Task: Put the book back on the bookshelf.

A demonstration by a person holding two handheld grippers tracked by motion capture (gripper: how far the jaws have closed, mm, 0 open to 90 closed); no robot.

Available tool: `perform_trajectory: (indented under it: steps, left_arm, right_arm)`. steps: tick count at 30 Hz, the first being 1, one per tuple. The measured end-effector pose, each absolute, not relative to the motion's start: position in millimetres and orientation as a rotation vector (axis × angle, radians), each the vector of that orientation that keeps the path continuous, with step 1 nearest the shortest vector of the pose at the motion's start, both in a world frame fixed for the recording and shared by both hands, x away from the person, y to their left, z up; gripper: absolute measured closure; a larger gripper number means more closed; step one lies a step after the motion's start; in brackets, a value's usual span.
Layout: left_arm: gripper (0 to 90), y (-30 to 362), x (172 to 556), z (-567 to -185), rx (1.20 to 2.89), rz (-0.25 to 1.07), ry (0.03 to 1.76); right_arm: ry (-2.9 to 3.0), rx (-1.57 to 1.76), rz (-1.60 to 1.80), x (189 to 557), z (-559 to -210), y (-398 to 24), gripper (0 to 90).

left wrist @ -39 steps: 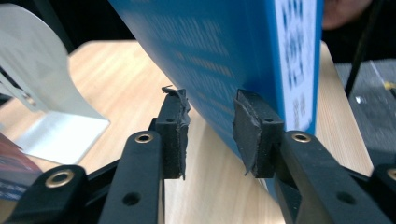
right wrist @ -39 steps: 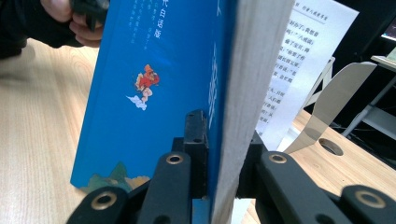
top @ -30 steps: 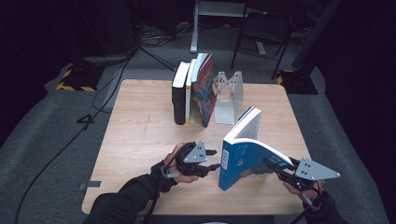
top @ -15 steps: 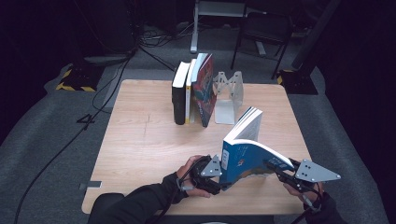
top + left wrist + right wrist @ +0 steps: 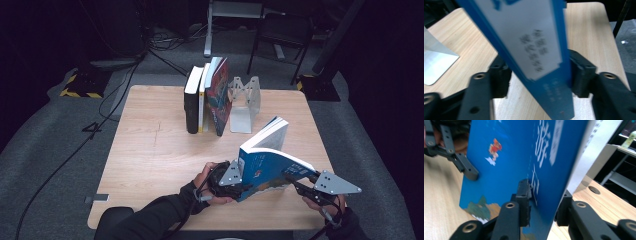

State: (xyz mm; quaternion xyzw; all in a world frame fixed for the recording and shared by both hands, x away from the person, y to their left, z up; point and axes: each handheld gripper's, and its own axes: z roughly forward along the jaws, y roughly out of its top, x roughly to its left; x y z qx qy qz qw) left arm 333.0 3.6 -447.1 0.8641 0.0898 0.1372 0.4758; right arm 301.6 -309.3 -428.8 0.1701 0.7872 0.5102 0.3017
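Note:
A blue paperback stands tilted on the wooden table near the front edge, its pages fanned toward the back. My left gripper is at the book's lower left corner. In the left gripper view its jaws have just been closing, and both pads now touch the blue spine. My right gripper reaches in from the right. Its jaws have just been opening and straddle the cover loosely, with the book still between them. The left gripper's finger shows at the far edge of the cover.
Three books stand in a row at the back of the table, next to a metal bookend. The bookend's base also appears in the left gripper view. Cables and a dark chair lie beyond the table.
The left gripper has moved right, from a spot apart from the book up to its spine. The right hand and the book have stayed in place.

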Motion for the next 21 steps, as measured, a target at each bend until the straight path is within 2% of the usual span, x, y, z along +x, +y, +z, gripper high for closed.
perform_trajectory:
  steps: [4, 9, 14, 16, 21]
  left_arm:
    - [53.4, 4, 334, -449, 2.108, 0.305, 0.202]
    - [55.5, 4, 330, -449, 2.112, 0.304, 0.18]
    - [56.0, 4, 329, -450, 2.109, 0.312, 0.177]
    - [56.1, 4, 329, -450, 2.107, 0.305, 0.185]
    - [55.7, 4, 329, -451, 2.103, 0.307, 0.188]
  right_arm:
    - [2.089, 0.471, 1.359, 304, -430, -313, 64.2]
    - [2.066, 0.506, 1.323, 304, -431, -313, 55.0]
    - [2.031, 0.597, 1.292, 304, -438, -318, 52.5]
    - [2.019, 0.662, 1.266, 307, -442, -318, 47.3]
    - [2.014, 0.711, 1.258, 311, -446, -314, 47.4]
